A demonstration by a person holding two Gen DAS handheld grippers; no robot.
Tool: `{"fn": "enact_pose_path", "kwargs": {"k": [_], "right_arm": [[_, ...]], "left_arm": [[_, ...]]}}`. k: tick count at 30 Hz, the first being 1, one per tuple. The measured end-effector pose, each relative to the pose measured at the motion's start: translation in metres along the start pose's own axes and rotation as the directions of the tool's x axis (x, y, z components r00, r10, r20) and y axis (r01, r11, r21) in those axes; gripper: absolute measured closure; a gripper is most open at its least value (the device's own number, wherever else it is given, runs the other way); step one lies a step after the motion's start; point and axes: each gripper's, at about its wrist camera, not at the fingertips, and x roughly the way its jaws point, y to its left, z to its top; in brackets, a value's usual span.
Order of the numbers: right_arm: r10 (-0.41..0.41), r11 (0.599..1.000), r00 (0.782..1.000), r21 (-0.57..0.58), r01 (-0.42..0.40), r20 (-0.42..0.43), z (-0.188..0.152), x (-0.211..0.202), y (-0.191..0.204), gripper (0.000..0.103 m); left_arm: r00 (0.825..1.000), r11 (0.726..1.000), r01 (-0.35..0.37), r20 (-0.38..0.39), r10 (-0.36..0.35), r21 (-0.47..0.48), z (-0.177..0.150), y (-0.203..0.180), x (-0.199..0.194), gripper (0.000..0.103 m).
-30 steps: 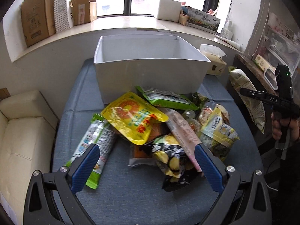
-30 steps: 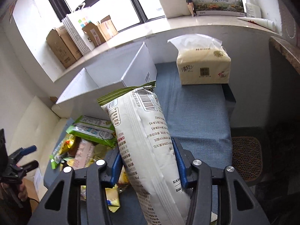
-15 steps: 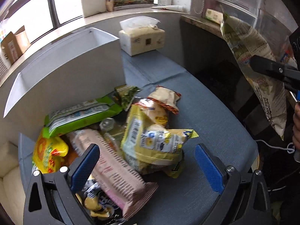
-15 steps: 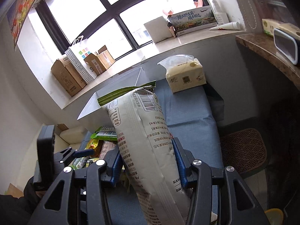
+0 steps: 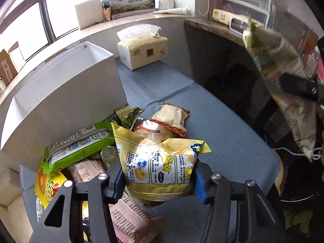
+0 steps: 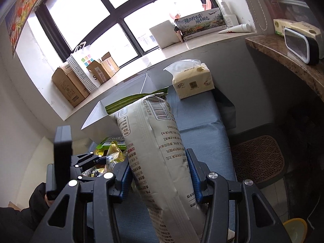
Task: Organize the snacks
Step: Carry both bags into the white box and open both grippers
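Room: bright window [image 6: 85, 20] with cardboard boxes [image 6: 70, 85] on the sill.
Desk: blue-grey cloth desk [image 5: 212, 125] with a pile of snacks near its middle.
White bin [image 5: 66, 89]: stands just behind the pile.
Tissue pack [image 5: 143, 50]: sits to the right of the bin, near the wall.
Left tongs [image 5: 159, 182]: closed on a yellow snack bag [image 5: 160, 168], at the front of the pile.
Right tongs [image 6: 159, 176]: squeezing a tall white snack bag [image 6: 160, 158], held up off the desk.
Green packet [image 5: 79, 143]: lies in the pile, beside the bin.
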Motion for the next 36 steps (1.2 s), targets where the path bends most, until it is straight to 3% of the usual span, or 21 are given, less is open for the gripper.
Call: {"fn": "enact_pose_path", "kwargs": {"k": [10,17,23,30,31,32,33,34,36], "right_arm": [[0.034,0.999,0.999,-0.040,-0.035,-0.025,0.015,0.035,0.032,0.051],[0.098,0.992,0.995,-0.077,-0.100,-0.026,0.063,0.085,0.078,0.051],[0.068,0.997,0.997,-0.039,-0.069,-0.033,0.135,0.157,0.118,0.051],[0.020,0.999,1.000,-0.030,-0.020,-0.018,0.193,0.232,0.144,0.050],[0.006,1.000,1.000,-0.013,-0.007,-0.031,0.195,0.241,0.143,0.048],[0.002,1.000,0.999,0.008,-0.002,-0.045,0.196,0.251,0.140,0.044],[0.010,1.000,0.998,0.022,-0.008,-0.068,0.197,0.259,0.137,0.026],[0.005,1.000,0.996,0.029,-0.002,-0.090,0.196,0.266,0.135,0.006],[-0.032,0.999,0.996,0.039,0.035,-0.084,0.193,0.266,0.131,0.003]], "left_arm": [[0.982,0.986,0.031,0.191,0.001,-0.163,0.009,0.073,-0.079,0.044],[0.961,0.958,-0.058,0.246,0.130,-0.279,0.035,0.150,-0.091,0.044],[0.947,0.931,-0.143,0.227,0.227,-0.335,0.076,0.213,-0.071,0.044],[0.953,0.910,-0.187,0.156,0.259,-0.370,0.103,0.268,-0.029,0.040],[0.956,0.908,-0.190,0.140,0.257,-0.373,0.104,0.273,-0.023,0.032],[0.959,0.905,-0.193,0.122,0.256,-0.379,0.103,0.278,-0.017,0.010],[0.962,0.903,-0.193,0.107,0.251,-0.384,0.102,0.282,-0.011,0.000],[0.959,0.898,-0.208,0.101,0.266,-0.388,0.100,0.285,-0.009,0.000],[0.960,0.893,-0.207,0.095,0.265,-0.399,0.094,0.289,-0.007,0.000]]}}
